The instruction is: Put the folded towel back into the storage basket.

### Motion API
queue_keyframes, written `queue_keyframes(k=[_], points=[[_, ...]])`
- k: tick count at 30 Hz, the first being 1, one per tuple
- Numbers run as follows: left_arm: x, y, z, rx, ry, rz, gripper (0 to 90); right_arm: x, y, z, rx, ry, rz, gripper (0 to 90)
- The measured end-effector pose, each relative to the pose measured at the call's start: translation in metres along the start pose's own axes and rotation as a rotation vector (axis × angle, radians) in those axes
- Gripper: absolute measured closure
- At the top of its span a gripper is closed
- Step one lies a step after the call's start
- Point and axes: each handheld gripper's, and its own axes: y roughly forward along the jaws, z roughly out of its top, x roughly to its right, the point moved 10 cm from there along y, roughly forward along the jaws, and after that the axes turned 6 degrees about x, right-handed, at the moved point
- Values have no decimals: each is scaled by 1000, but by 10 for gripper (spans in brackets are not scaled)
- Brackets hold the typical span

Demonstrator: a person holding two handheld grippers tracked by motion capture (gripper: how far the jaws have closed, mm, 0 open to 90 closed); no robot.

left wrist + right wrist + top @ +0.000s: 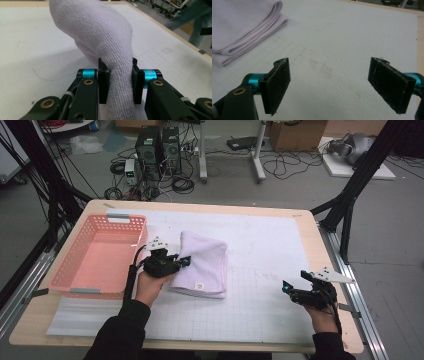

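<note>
1 towel [100, 37] edge pinched, left hand-held gripper [117, 82], far end cut off

The pink basket [95, 255] stands along the table's [280, 210] left edge; its walls block low passage there. The folded towel [202, 262] lies just right of the basket, leaving a narrow gap occupied by the left gripper [184, 261], whose jaws are clamped on the towel's edge. The mat surface from the towel to the table's right edge is bare. The right gripper [286, 287], jaws spread wide, sits near the front right corner, well apart from the towel.
</note>
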Motion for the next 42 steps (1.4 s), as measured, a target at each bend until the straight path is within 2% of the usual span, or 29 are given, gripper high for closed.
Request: queue_keyframes(k=[10, 14, 22, 24, 26, 32, 36, 42], points=[[15, -11, 32, 31, 85, -33, 746, 1, 0, 0, -1, 5, 1, 170], [17, -20, 43, 43, 116, -36, 746, 1, 0, 0, 0, 2, 1, 170], [18, -40, 66, 84, 148, -39, 746, 0, 0, 0, 3, 4, 1, 170], [16, -45, 70, 87, 160, -37, 746, -1, 0, 0, 2, 3, 2, 170], [14, -49, 75, 99, 150, -44, 746, 0, 0, 1, 5, 2, 1, 170], [6, -65, 84, 135, 158, -51, 746, 0, 0, 1, 6, 2, 0, 170], [1, -82, 94, 178, 184, -53, 746, 0, 1, 1, 5, -2, 2, 170], [-10, -108, 104, 236, 193, -48, 746, -4, 3, 2, 7, -12, 6, 170]])
